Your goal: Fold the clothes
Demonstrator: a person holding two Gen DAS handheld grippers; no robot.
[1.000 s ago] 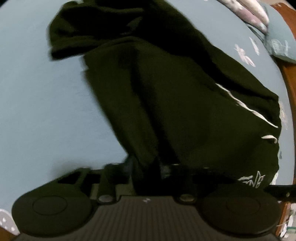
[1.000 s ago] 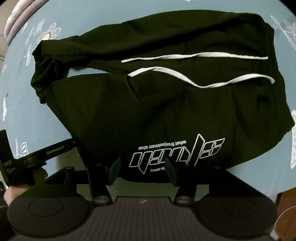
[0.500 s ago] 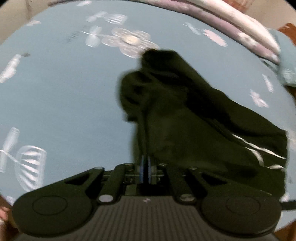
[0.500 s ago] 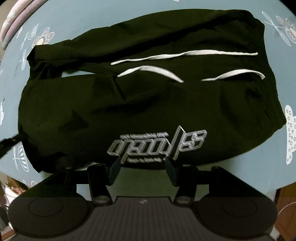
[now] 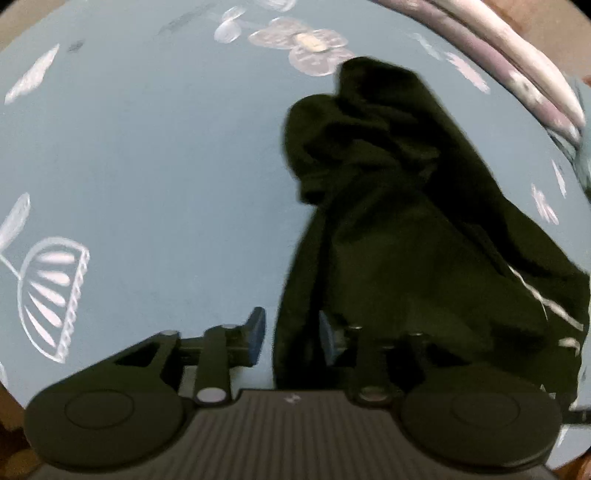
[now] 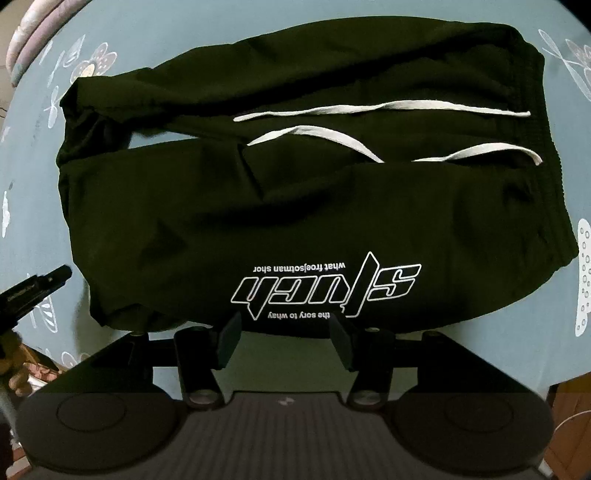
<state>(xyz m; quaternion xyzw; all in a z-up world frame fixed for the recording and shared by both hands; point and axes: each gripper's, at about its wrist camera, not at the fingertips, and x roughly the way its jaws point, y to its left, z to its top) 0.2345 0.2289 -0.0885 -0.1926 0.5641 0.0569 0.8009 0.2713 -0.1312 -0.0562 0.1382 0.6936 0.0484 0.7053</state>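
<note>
- On the blue bedsheet (image 6: 258,33) with its white flower prints lies a pair of black shorts (image 6: 295,206), folded over so the legs stack one on the other.
- Two white drawstrings (image 6: 388,109) trail across the upper part of the cloth, running from the ribbed waistband at the right.
- A white outlined logo (image 6: 325,290) reads upside down near the hem closest to the right gripper.
- The right gripper (image 6: 284,338) hovers just off that near hem, its jaws spread, with only sheet between them.
- The left gripper (image 5: 291,332) sits at the leg end of the shorts (image 5: 424,240); its jaws are opening, a fold of black cloth hangs in the gap, and the left pad stands clear of it.
- Part of the left tool pokes in at the left edge of the right wrist view.
- A striped pillow (image 5: 517,62) lies at the far edge of the bed.
</note>
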